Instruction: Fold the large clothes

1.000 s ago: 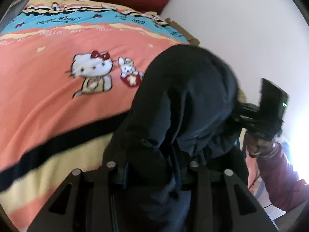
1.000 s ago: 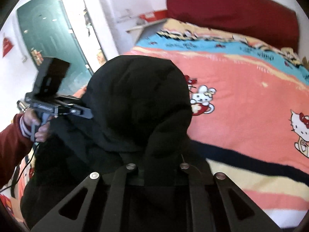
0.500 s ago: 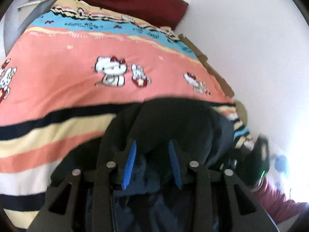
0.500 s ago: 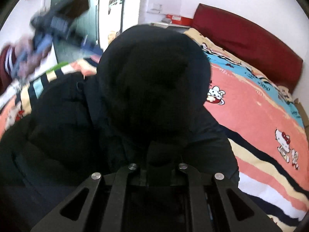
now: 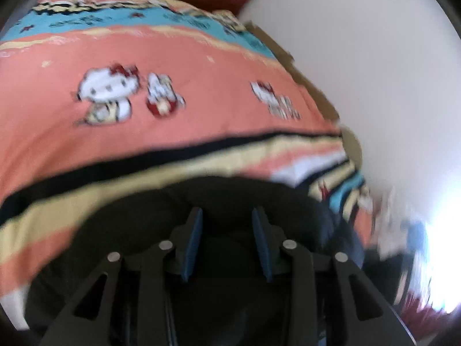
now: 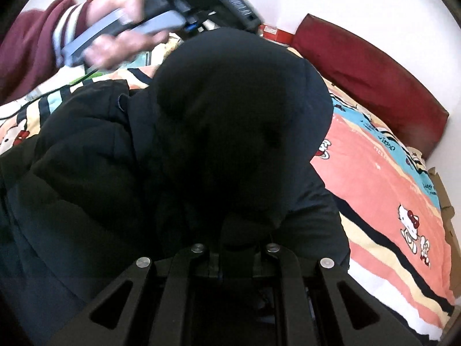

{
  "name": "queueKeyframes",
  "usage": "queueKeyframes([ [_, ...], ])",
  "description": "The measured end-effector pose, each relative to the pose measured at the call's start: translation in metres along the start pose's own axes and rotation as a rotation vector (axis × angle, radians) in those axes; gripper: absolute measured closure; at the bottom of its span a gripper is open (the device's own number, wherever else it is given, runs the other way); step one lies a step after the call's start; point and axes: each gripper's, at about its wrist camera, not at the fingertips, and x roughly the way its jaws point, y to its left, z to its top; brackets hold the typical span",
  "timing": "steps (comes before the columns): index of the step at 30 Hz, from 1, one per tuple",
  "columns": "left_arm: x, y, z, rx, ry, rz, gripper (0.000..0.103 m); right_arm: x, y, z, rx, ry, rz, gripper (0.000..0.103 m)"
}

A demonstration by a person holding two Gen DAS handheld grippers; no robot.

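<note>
We see the bed point(image 5: 161, 132) with its cartoon cover, and the black hooded coat point(image 6: 144, 173) lies on its near end, the hood point(image 6: 242, 121) standing up. Our left gripper point(image 5: 227, 239) hovers above the coat with jaws apart and empty. The right gripper point(image 6: 236, 255) has its jaws buried in cloth below the hood, apparently pinching it. To fold well, we should lay the hood flat onto the coat before releasing

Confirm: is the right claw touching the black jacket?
Touching. Right wrist view: the right claw grips the black jacket, fabric bunched in its jaws.
</note>
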Motion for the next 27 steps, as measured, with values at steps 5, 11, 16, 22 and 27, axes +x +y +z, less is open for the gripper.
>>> queueKeyframes([
  [5, 0.001, -0.017, -0.066, 0.068, 0.053, -0.013, 0.069, -0.021, 0.009, -0.013, 0.033, -0.019, 0.017, 0.086],
  [11, 0.006, -0.024, -0.066, 0.093, 0.052, 0.062, 0.069, -0.004, 0.016, 0.000, -0.031, 0.021, -0.076, 0.089],
  [16, 0.013, -0.027, -0.079, 0.130, 0.074, 0.098, 0.071, -0.011, 0.019, -0.003, -0.051, 0.016, -0.077, 0.088],
  [22, 0.022, -0.042, -0.128, 0.177, 0.037, 0.171, 0.072, -0.067, -0.007, -0.021, 0.152, -0.046, -0.007, 0.054],
  [27, 0.016, -0.042, -0.141, 0.127, -0.028, 0.200, 0.072, -0.075, -0.020, 0.006, 0.203, -0.049, 0.002, 0.033],
])
